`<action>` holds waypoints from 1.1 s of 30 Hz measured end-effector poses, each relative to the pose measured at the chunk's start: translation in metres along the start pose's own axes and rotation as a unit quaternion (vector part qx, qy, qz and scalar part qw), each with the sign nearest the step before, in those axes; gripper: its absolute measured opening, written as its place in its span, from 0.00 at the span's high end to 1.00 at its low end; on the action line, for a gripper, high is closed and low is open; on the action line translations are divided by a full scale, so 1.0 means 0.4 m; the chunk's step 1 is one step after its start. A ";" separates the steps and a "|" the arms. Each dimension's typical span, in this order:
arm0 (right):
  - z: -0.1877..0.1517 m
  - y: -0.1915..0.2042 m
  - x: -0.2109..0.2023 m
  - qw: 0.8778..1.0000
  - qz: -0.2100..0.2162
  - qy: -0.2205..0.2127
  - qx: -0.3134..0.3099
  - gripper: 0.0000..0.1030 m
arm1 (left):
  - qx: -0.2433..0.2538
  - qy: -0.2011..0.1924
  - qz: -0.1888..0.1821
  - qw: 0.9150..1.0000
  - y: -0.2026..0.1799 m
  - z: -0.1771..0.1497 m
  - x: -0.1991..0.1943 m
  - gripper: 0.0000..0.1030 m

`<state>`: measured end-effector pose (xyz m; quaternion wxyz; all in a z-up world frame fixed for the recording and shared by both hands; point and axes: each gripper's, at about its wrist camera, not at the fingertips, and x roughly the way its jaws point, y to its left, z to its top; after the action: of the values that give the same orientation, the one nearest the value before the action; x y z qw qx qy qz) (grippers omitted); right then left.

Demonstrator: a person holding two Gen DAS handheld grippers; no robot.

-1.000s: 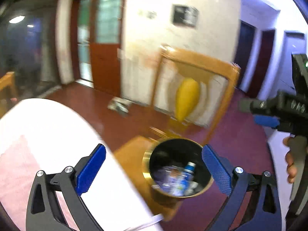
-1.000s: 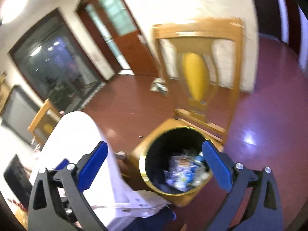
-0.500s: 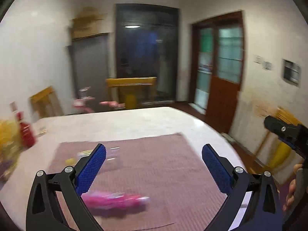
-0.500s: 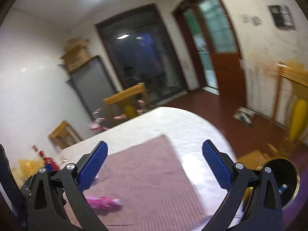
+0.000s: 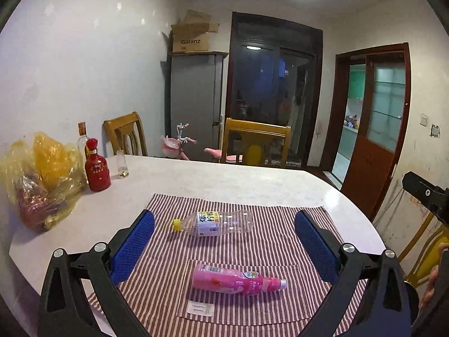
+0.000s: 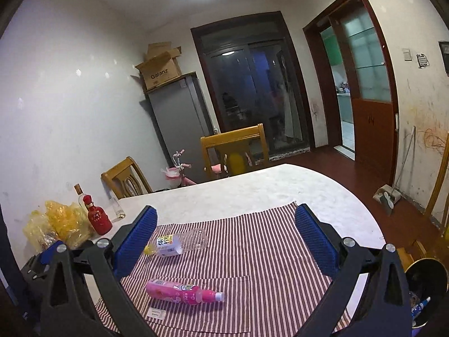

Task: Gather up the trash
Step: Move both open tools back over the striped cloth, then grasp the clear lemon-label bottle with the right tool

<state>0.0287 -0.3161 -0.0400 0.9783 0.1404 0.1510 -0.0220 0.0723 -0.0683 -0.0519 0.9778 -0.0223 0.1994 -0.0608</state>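
Both claws wide, empty: left gripper (image 5: 224, 245) and right gripper (image 6: 226, 237) hover over the maroon-and-white striped cloth (image 5: 269, 247) on the pale oval table (image 5: 213, 179). Pink plastic bottle (image 5: 238, 280) lies on its side at 6 o'clock on the cloth, cap toward 3; clear empty plastic bottle with yellow cap (image 5: 214, 222) lies beyond, toward 12. Both probably light, thin-walled, prone to roll and dent. Best taken mid-body, across the width.

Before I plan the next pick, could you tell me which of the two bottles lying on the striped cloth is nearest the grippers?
The pink bottle; the clear bottle with the yellow cap lies farther back.
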 end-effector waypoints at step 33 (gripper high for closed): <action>-0.342 0.535 0.862 0.666 0.270 0.317 -0.619 0.10 | 0.006 0.125 -0.068 0.990 0.095 -0.139 0.269 0.06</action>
<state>0.3359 -0.0723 -0.2118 0.6962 -0.4641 0.3867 0.3878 0.1530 -0.0456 -0.1473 0.9388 -0.0225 0.3180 -0.1305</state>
